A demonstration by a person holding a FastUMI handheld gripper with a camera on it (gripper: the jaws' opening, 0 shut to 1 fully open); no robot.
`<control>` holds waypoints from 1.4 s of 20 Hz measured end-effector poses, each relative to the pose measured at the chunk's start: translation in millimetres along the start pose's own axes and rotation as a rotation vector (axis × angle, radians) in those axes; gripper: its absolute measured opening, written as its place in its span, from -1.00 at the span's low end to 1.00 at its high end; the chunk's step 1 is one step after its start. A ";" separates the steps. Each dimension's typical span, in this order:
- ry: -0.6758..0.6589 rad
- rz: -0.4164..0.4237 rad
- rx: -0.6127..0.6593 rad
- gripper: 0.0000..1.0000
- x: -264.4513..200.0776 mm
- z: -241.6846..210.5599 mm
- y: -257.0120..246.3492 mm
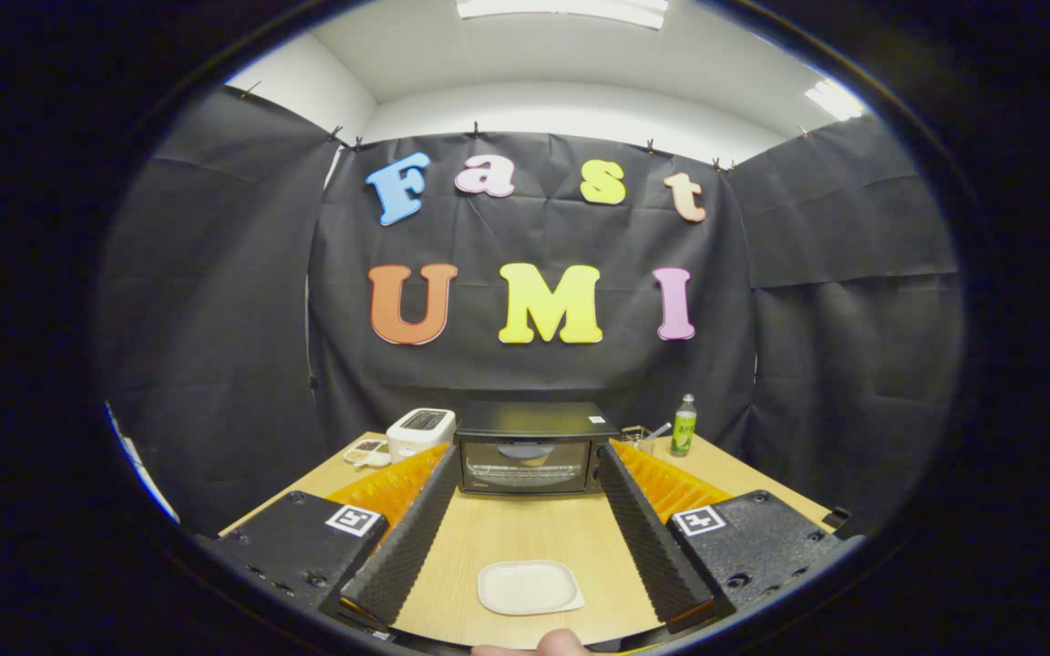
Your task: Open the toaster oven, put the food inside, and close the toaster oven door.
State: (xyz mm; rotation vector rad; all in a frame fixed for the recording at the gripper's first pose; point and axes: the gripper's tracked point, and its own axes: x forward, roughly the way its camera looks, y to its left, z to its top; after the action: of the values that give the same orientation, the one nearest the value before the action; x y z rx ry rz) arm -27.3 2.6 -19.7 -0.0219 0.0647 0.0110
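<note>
Tongs (525, 510) are held spread wide, gripping nothing. Toaster oven (532, 448) is seen mid-frame, door closed, just beyond the fingertips at the counter's (525, 528) far end. Empty white plate (530, 586) is seen bottom center between the fingers.

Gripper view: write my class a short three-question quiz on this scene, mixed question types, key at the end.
1. True or false: the toaster oven door is shut.
2. What lies between the tongs? A) white plate B) green bottle C) white toaster
3. Fill in: the green bottle stands beside the oven on the wooden ____.

Key: 1 true. 2 A, the white plate; the fingers are spread, touching nothing. 3 table.
</note>
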 end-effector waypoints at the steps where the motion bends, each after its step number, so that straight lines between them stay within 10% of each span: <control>1: -0.006 0.010 -0.009 1.00 1.1 0.6 5.0; 28: 0.025 -0.067 0.016 1.00 14.7 -10.5 3.2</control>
State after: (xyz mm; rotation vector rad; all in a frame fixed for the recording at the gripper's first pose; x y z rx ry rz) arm -13.4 5.7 -31.3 -0.0079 0.0893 -0.0563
